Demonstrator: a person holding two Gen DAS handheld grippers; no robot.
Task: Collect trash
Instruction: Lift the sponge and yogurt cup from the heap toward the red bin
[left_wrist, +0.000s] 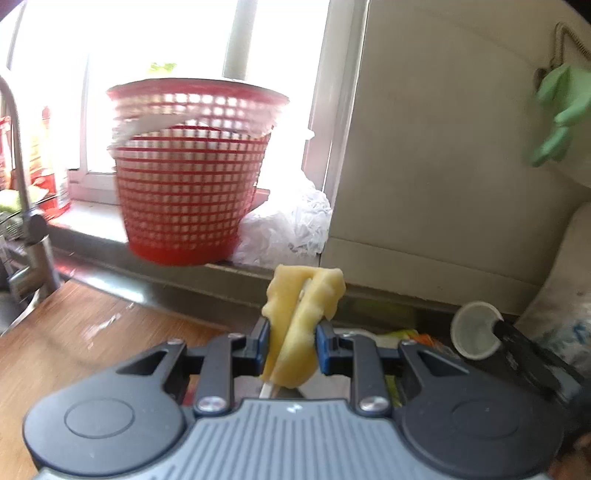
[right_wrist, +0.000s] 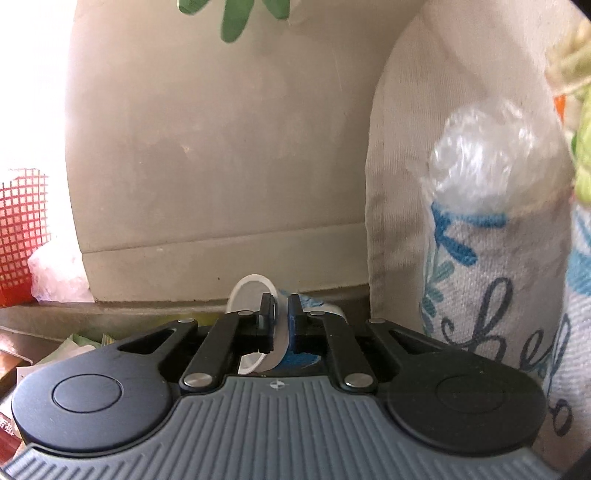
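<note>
My left gripper is shut on a yellow peel scrap that sticks up between its blue pads, held above a wooden counter. Ahead on the window ledge stands a red mesh basket with a white liner. My right gripper is shut on the rim of a small white paper cup, squeezed flat between the pads. In the left wrist view that cup shows at the right with the right gripper's black finger on its rim.
A crumpled clear plastic bag lies beside the basket. A steel faucet rises at the left. Green rubber gloves hang on the beige wall. A printed cloth sack stands at the right. Wrappers litter the counter.
</note>
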